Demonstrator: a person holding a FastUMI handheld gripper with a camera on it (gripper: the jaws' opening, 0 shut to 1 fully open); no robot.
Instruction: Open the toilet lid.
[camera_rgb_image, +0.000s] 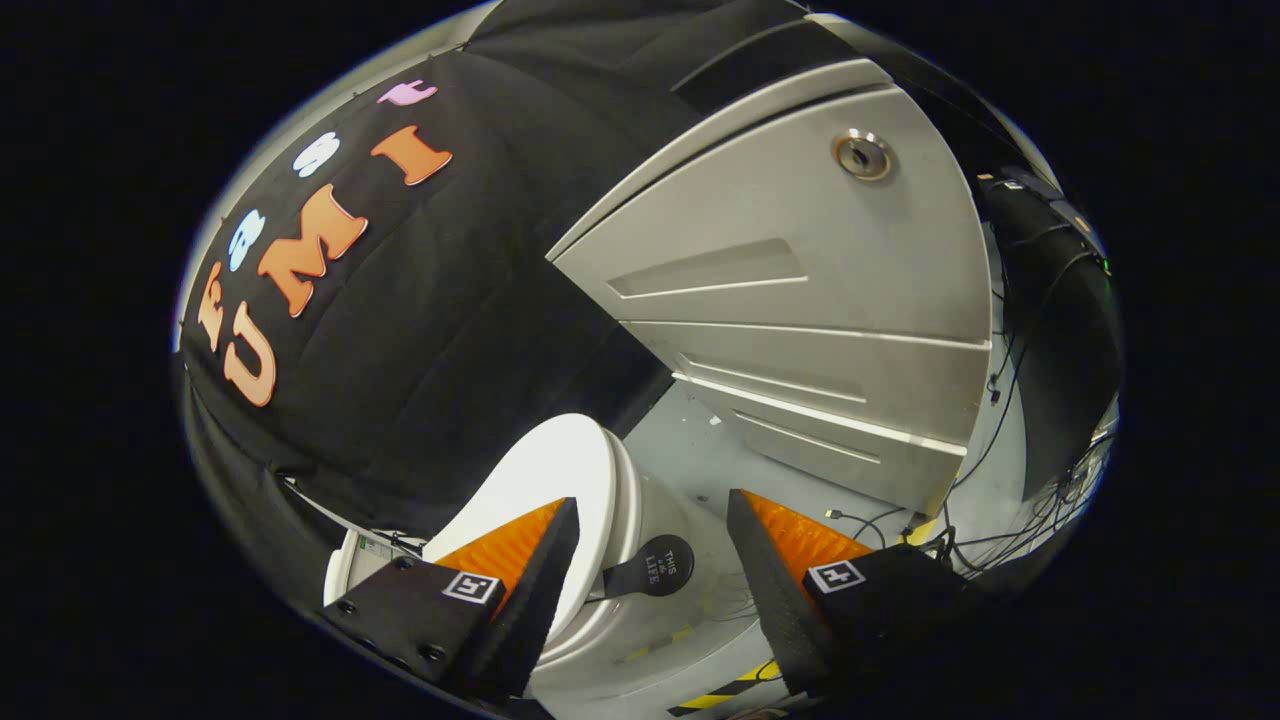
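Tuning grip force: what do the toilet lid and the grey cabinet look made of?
Toilet lid: probably glossy white moulded plastic, smooth with soft sheen. Grey cabinet: likely painted sheet metal, matte, pressed handle recesses, round metal lock. Gripper open, lid by its left finger.

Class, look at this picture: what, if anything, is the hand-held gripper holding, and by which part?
Nothing is held. The hand-held gripper is open, its fingers spread apart; the white plastic toilet lid lies just beyond one finger, ungrasped.
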